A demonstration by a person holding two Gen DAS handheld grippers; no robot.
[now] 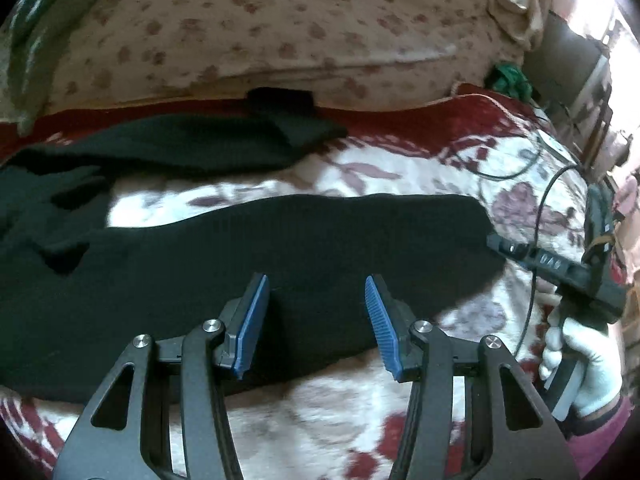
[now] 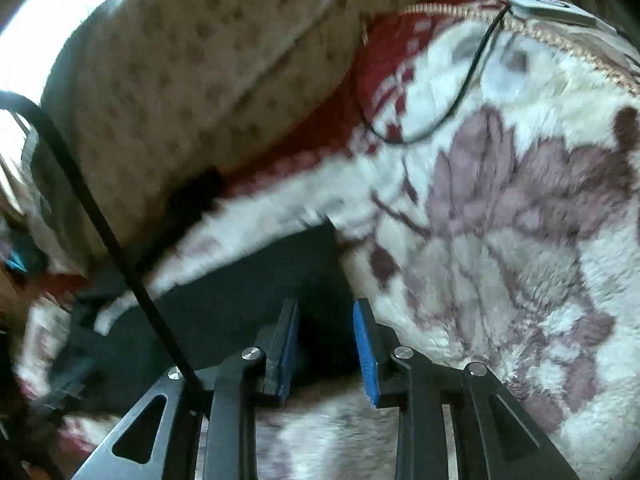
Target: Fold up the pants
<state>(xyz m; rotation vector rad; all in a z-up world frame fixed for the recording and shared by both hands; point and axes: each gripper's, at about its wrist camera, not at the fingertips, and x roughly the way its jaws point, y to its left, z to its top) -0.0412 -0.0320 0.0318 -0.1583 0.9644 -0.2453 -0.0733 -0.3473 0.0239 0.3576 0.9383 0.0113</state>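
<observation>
Pants (image 1: 248, 248) spread on the blanket (image 1: 400, 168), one leg behind the other, pillow (image 1: 280, 28) behind the pants, cable (image 1: 536, 216) on the blanket right of the pants

The place is a home, most likely a bedroom. A plush floral blanket (image 1: 460, 168) in red, white and mauve covers a bed, with a spotted cream pillow (image 1: 280, 32) (or bolster) along its far edge. Daylight falls from a window (image 1: 600, 8) over cluttered furnishings at the side.
</observation>
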